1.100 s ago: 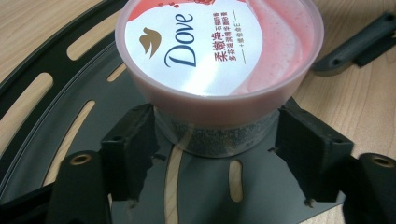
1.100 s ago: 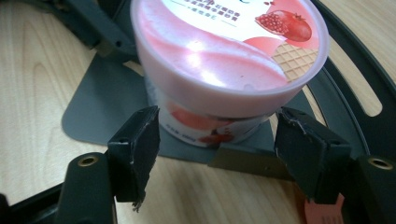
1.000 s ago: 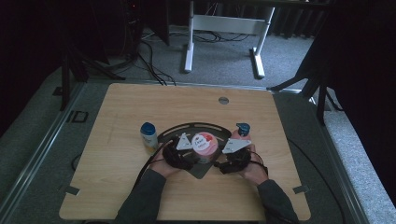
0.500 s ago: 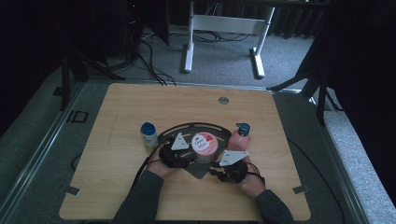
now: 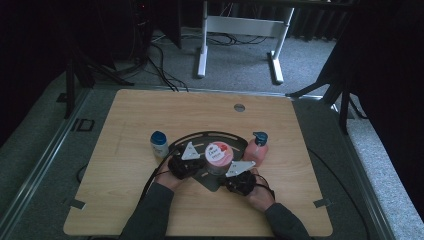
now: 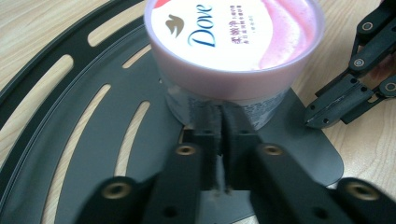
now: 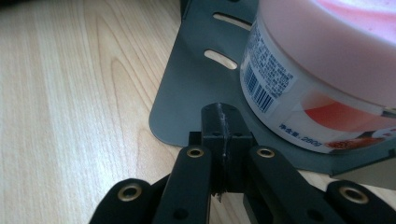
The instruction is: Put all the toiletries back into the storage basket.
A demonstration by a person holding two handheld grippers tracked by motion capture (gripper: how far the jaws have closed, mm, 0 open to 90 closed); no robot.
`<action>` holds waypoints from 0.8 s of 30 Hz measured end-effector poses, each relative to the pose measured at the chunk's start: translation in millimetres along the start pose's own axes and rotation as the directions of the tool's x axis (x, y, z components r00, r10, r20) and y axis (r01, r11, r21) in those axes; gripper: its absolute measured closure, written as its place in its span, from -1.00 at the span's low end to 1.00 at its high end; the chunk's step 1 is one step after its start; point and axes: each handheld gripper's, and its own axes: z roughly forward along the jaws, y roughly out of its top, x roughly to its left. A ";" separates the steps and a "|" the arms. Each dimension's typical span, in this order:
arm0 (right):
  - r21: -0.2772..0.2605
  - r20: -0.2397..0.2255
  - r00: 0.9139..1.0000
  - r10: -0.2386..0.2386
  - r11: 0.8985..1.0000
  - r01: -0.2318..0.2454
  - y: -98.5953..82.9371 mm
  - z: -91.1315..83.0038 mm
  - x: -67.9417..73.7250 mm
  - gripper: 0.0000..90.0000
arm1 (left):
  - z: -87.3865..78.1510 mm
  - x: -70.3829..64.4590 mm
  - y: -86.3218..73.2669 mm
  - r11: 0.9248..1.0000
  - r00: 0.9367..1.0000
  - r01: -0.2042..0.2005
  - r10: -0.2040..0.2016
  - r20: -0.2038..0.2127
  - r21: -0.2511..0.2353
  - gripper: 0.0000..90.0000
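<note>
Our left claw [image 6: 219, 140] sits with its jaws pressed together and nothing between them, its tips touching the side wall of the Dove tub [image 6: 233, 42] just under the pink lid. The tub stands upright on the dark slotted tray [image 6: 93, 140], directly ahead of this claw. Our right claw [image 7: 223, 140] is likewise squeezed closed on nothing, resting over the tray's near corner [image 7: 187, 112], with the tub just ahead and to its right, close but not touching as far as we can tell.

Compared with a second ago, we have drawn both claws back toward ourselves: in the high view the left claw [image 5: 183, 165] and right claw [image 5: 240, 181] now lie at the tray's near edge, where earlier they flanked the tub [image 5: 218, 155]. The tub seems not to have shifted. We judge that it has been set down and released, so the placing looks done.

Beyond the left claw stands a blue-capped jar [image 5: 159, 143]; beyond the right claw, a pink pump bottle [image 5: 257, 150], both on the table [image 5: 125, 200]
</note>
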 end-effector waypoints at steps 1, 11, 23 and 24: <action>-0.007 -0.001 1.000 0.006 1.000 -0.006 -0.7 0.3 -0.6 1.00 | 0.1 0.6 0.1 1.000 1.000 0.000 0.000 -0.004 0.008 0.98; -0.018 0.017 1.000 0.007 1.000 -0.007 -2.8 0.6 1.7 1.00 | 2.7 -2.6 2.6 1.000 1.000 0.001 -0.001 -0.012 0.014 1.00; -0.019 0.015 1.000 0.012 1.000 -0.011 -3.0 1.1 1.6 1.00 | 13.5 -5.5 13.2 1.000 1.000 0.003 -0.003 -0.021 0.013 0.99; -0.019 0.016 1.000 0.012 1.000 -0.011 -3.1 1.1 1.7 1.00 | 14.5 -5.3 14.3 1.000 1.000 0.007 -0.007 -0.020 0.013 0.99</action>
